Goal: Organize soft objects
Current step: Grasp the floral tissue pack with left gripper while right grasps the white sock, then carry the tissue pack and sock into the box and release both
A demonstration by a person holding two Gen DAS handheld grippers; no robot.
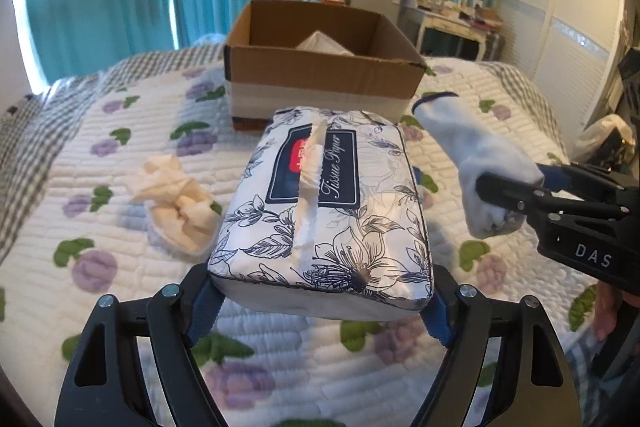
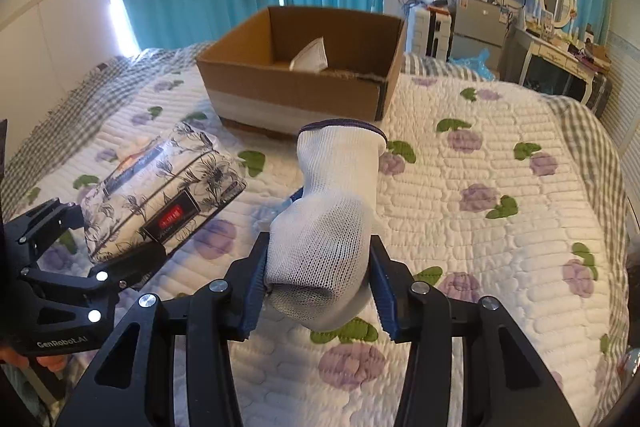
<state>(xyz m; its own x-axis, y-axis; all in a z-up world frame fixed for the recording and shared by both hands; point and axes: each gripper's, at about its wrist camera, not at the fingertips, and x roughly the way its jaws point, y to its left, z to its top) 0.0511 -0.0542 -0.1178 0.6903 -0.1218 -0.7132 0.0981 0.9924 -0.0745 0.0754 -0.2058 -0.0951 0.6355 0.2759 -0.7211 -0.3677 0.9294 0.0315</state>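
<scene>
Tissue pack (image 1: 324, 203) sits clamped in left hand-held gripper (image 1: 320, 307); right hand-held gripper (image 2: 320, 287) pinches white glove (image 2: 332, 219).

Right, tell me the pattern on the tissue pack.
White with navy line-drawn flowers on the tissue pack, clearest in the left wrist view.

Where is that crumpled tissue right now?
The crumpled tissue lies loose on the quilt, just left of the tissue pack in the left wrist view, nearer the camera than the cardboard box. Neither gripper touches it.
</scene>
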